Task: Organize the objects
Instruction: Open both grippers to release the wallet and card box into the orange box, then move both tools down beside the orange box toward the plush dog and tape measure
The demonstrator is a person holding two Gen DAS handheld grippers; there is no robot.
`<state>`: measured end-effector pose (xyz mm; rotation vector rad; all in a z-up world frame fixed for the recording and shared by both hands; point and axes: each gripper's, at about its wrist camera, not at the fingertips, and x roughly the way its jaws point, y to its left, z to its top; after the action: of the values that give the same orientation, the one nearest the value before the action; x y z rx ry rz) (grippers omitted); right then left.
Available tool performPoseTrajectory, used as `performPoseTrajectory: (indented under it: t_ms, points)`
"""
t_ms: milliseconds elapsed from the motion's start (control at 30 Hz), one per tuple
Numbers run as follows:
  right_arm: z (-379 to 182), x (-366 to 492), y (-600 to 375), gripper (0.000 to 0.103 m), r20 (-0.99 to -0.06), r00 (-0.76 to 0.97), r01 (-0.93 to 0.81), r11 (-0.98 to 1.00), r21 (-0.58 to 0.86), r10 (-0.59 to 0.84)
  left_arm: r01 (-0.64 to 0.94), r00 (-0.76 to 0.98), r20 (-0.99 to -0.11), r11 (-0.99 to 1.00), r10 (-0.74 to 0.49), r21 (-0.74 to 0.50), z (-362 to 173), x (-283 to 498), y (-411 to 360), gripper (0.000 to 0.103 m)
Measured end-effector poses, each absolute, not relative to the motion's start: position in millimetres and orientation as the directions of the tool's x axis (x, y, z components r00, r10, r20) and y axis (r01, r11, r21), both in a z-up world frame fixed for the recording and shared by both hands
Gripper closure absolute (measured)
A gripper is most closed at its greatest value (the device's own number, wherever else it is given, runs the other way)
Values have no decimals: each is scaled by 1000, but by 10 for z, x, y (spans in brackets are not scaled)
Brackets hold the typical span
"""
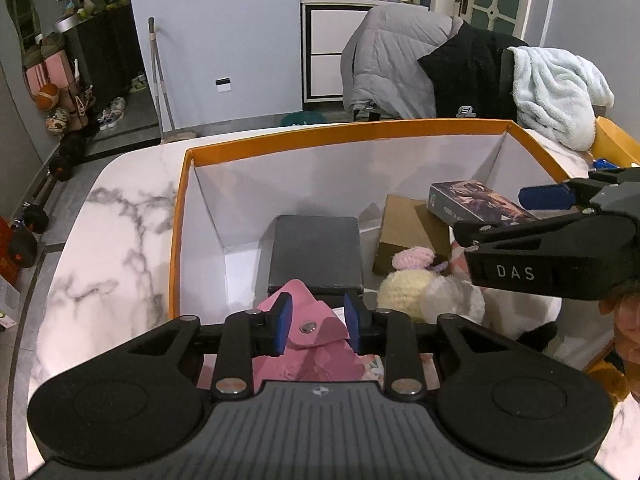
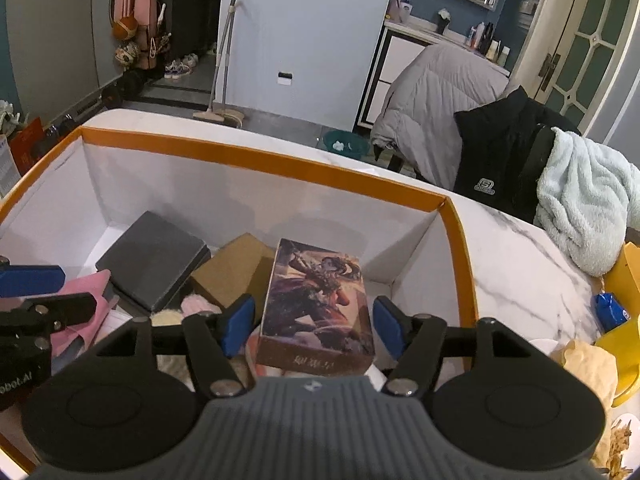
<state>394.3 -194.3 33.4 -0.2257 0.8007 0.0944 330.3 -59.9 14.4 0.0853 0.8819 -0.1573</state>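
An orange-rimmed white box (image 1: 340, 136) (image 2: 240, 156) stands on the marble table. Inside it lie a dark grey case (image 1: 316, 252) (image 2: 154, 258), a brown carton (image 1: 408, 232) (image 2: 232, 268) and a cream and pink crocheted toy (image 1: 408, 280). My left gripper (image 1: 316, 322) is shut on a pink snap pouch (image 1: 308, 334) at the box's near edge. A picture-printed card box (image 2: 320, 300) (image 1: 472, 198) rests tilted on the things in the box. My right gripper (image 2: 314, 326) is open, with its blue pads either side of the card box and slightly off it.
Marble tabletop (image 1: 112, 248) runs left of and behind the box. A chair at the back right carries a grey jacket (image 2: 432, 92), a black vest and a pale blue towel (image 1: 560, 88). Yellow ware (image 2: 624, 320) and crumpled paper (image 2: 588, 364) sit at the right.
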Motion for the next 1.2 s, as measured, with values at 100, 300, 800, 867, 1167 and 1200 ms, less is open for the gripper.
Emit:
performPoseTrajectory:
  t_ms: [100, 300, 800, 867, 1167, 1200]
  points:
    - [357, 3916, -1968, 26, -708, 706, -168, 975, -147, 15, 177, 629, -770, 984, -109, 5, 157, 3258, -596, 67]
    - [397, 3818, -1956, 21, -661, 750, -144, 976, -161, 1, 185, 645, -755, 983, -116, 7, 247, 3163, -593, 61]
    - [582, 3285, -2038, 20, -615, 785, -161, 983, -89, 73, 211, 693, -703, 977, -158, -12, 546, 2841, -589, 54]
    - [614, 3213, -2065, 20, -610, 789, -161, 984, -81, 78, 213, 697, -698, 977, -164, -17, 586, 2796, -580, 53]
    - [754, 2850, -2153, 20, -581, 807, -163, 985, -51, 104, 230, 723, -658, 972, -210, -57, 709, 2544, -541, 51]
    - [759, 2810, -2168, 20, -580, 808, -162, 986, -46, 106, 232, 724, -655, 971, -214, -60, 714, 2519, -544, 51]
